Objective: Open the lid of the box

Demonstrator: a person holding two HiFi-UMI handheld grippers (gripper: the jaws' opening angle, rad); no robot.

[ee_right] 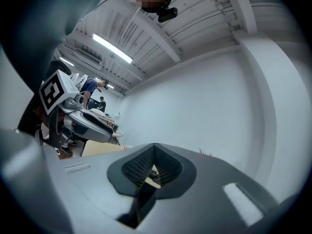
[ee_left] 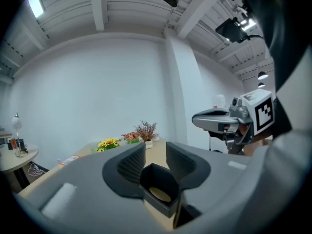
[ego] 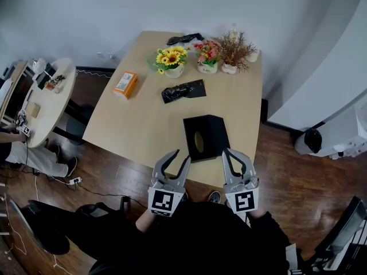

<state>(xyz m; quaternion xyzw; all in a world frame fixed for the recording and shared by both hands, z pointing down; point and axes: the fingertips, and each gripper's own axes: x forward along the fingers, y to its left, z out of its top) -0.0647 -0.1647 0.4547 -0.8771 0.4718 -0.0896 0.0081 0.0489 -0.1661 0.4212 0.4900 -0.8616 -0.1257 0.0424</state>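
A black box (ego: 206, 137) with an oval hole in its lid lies near the front edge of the beige table (ego: 137, 125). My left gripper (ego: 180, 155) hovers just off the box's near left corner. Its jaws stand a little apart with nothing pressed between them. In the left gripper view, the box (ee_left: 158, 191) shows through the gap of that gripper (ee_left: 155, 160). My right gripper (ego: 232, 153) hangs by the box's near right corner. In the right gripper view, that gripper (ee_right: 153, 167) has its pads together and holds nothing.
At the table's far end stand a sunflower pot (ego: 171, 61), a pink flower pot (ego: 207, 56) and a dried plant (ego: 234, 51). A black bag (ego: 183, 90) and an orange carton (ego: 125, 85) lie mid-table. A round side table (ego: 46, 99) stands at the left.
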